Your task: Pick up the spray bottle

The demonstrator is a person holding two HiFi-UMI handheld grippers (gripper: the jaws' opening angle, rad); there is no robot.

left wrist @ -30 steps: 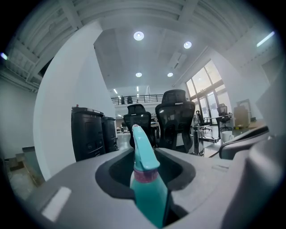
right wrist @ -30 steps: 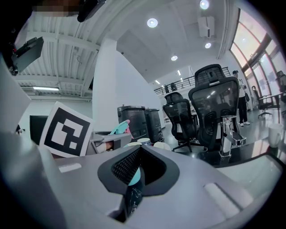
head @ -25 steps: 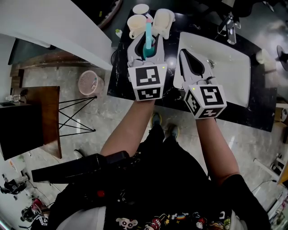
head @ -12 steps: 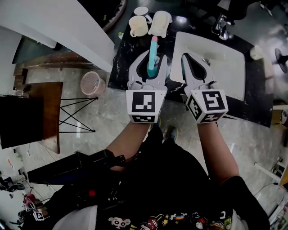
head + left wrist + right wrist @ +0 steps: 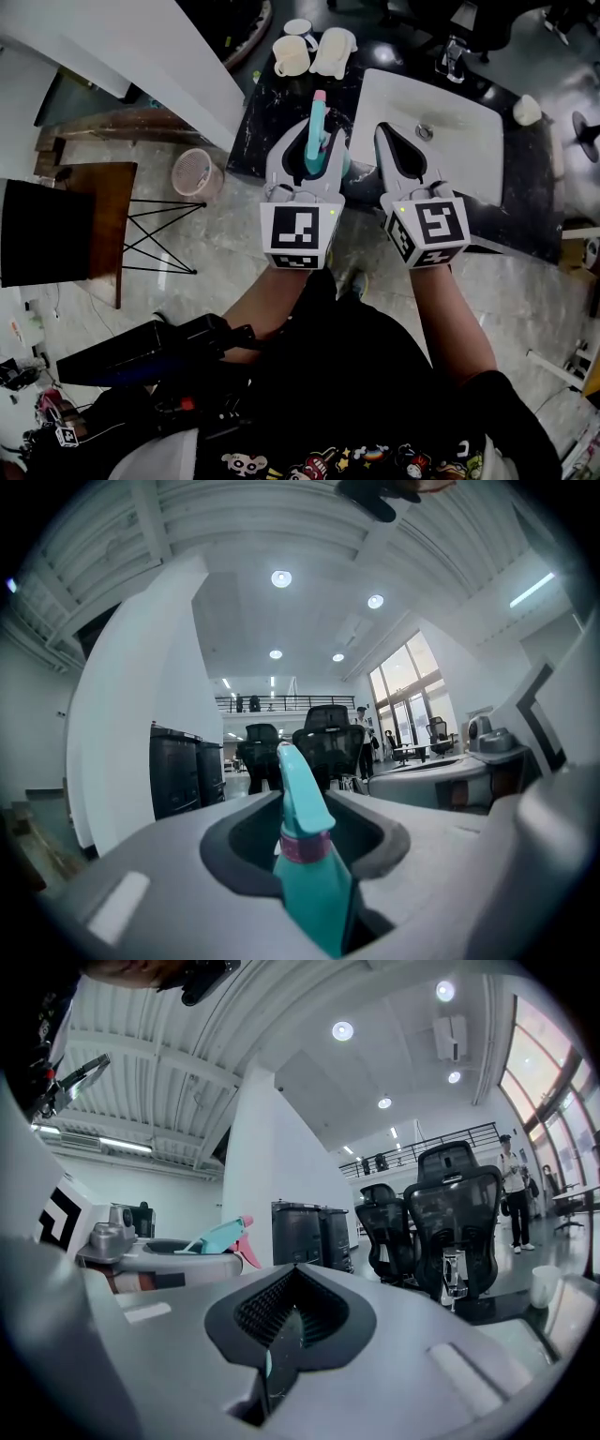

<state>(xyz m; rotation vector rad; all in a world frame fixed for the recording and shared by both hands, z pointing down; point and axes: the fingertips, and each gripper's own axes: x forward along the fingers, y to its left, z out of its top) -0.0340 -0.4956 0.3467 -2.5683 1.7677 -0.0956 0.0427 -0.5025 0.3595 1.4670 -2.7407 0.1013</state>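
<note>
Your left hand-held gripper [image 5: 309,150] is clamped on the teal spray bottle [image 5: 316,117], whose nozzle points to 12 o'clock over the dark counter [image 5: 267,108]. At its 3 o'clock, your right hand-held gripper [image 5: 386,141] has its jaws together, holding nothing. A cream cup [image 5: 292,58] stands at 12 o'clock and a white sink [image 5: 469,141] lies at 2 o'clock.

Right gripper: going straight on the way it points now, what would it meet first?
Likely nothing near: the right gripper points out over the sink, open room beyond. The tap stands slightly right of its line; depth unclear.
</note>
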